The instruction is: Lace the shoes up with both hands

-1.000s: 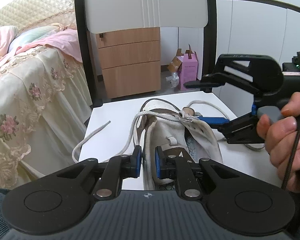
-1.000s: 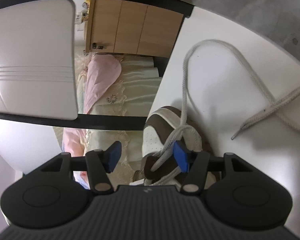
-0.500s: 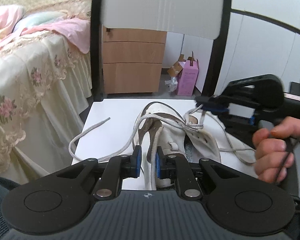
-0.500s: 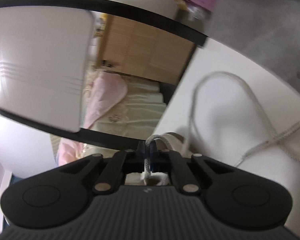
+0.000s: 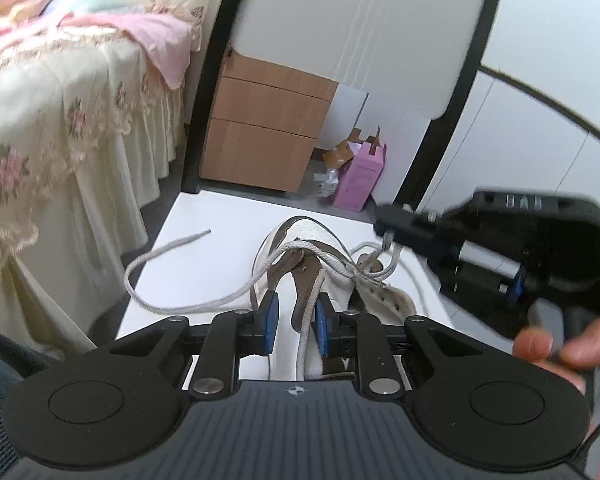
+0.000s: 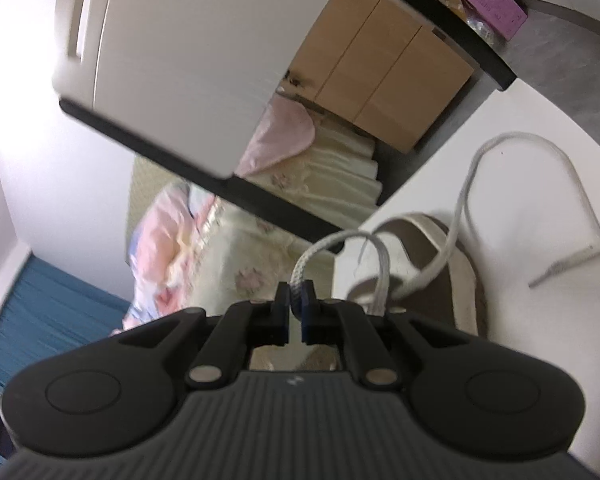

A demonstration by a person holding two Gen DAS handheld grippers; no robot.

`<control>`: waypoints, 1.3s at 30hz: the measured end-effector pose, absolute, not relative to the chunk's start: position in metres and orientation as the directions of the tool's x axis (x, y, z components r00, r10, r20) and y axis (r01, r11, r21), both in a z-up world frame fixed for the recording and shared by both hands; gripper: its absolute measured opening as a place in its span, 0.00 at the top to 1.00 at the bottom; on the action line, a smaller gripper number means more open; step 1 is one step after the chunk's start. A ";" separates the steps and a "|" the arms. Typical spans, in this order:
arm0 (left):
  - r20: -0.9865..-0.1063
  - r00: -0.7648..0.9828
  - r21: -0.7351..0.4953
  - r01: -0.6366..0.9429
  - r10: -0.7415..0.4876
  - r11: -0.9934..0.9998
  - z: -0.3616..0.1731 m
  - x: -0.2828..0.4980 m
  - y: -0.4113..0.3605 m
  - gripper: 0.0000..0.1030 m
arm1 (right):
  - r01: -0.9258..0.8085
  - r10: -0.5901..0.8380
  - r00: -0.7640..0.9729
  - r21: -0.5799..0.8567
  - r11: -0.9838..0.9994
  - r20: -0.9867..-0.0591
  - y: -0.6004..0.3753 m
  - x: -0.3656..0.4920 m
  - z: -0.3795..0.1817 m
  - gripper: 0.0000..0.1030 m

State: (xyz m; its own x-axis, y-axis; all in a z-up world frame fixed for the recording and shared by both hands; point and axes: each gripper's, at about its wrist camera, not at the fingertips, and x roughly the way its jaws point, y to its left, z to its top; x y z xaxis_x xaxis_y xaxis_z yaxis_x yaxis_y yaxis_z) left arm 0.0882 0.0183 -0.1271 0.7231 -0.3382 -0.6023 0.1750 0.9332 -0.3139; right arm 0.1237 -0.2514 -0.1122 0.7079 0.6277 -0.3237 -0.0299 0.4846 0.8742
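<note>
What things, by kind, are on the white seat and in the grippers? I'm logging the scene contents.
White-and-brown leather shoe: 1
Off-white woven shoelace: 1
Black two-finger gripper: 2, left gripper and right gripper
Total: 4

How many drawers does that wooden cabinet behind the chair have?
3 show on the wooden cabinet, stacked one above another: top, middle, bottom. The chair frame covers its left edge, so more may be hidden.
</note>
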 end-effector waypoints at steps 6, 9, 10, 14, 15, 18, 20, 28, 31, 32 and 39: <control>-0.588 0.703 -0.433 0.145 -0.401 0.890 -0.126 0.089 0.036 0.76 | -0.005 0.607 0.690 0.836 0.548 -0.394 -0.250 0.103 -0.109 0.89; -0.566 0.709 -0.483 0.128 -0.421 0.866 -0.124 0.091 0.042 0.75 | -0.017 0.597 0.695 0.821 0.571 -0.401 -0.250 0.091 -0.105 0.89; -0.563 0.707 -0.498 0.124 -0.428 0.859 -0.124 0.092 0.043 0.75 | -0.018 0.598 0.694 0.820 0.572 -0.402 -0.251 0.088 -0.103 0.89; -0.548 0.697 -0.574 0.089 -0.463 0.814 -0.128 0.097 0.051 0.75 | -0.042 0.596 0.696 0.806 0.590 -0.400 -0.253 0.079 -0.090 0.89; -0.543 0.692 -0.600 0.076 -0.475 0.796 -0.130 0.098 0.054 0.75 | -0.050 0.602 0.698 0.812 0.581 -0.388 -0.254 0.078 -0.086 0.89; -0.519 0.677 -0.680 0.043 -0.522 0.732 -0.137 0.104 0.063 0.72 | -0.070 0.613 0.715 0.838 0.542 -0.337 -0.259 0.079 -0.075 0.81; -0.498 0.669 -0.723 0.031 -0.552 0.690 -0.141 0.108 0.067 0.60 | -0.079 0.605 0.740 0.855 0.513 -0.295 -0.267 0.079 -0.069 0.73; -0.443 0.655 -0.798 0.024 -0.613 0.602 -0.155 0.135 0.067 0.49 | 0.105 0.504 0.808 0.916 0.387 -0.305 -0.309 0.102 -0.098 0.70; -0.431 0.652 -0.849 -0.058 -0.624 0.526 -0.170 0.147 0.078 0.48 | 0.172 0.486 0.804 0.917 0.359 -0.341 -0.314 0.115 -0.118 0.69; -0.422 0.649 -0.866 -0.081 -0.633 0.494 -0.175 0.151 0.081 0.48 | 0.200 0.484 0.798 0.915 0.350 -0.359 -0.314 0.119 -0.125 0.69; -0.399 0.649 -0.898 -0.135 -0.648 0.418 -0.191 0.167 0.080 0.42 | 0.295 0.479 0.770 0.901 0.319 -0.421 -0.306 0.138 -0.141 0.63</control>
State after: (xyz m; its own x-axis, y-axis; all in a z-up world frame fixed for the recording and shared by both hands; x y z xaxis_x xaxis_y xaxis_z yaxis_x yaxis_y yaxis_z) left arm 0.1673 0.0803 -0.1906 0.6489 -0.6479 -0.3989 -0.1346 0.4183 -0.8983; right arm 0.1384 -0.3057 -0.1412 0.7699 0.4793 -0.4213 0.2946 0.3186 0.9009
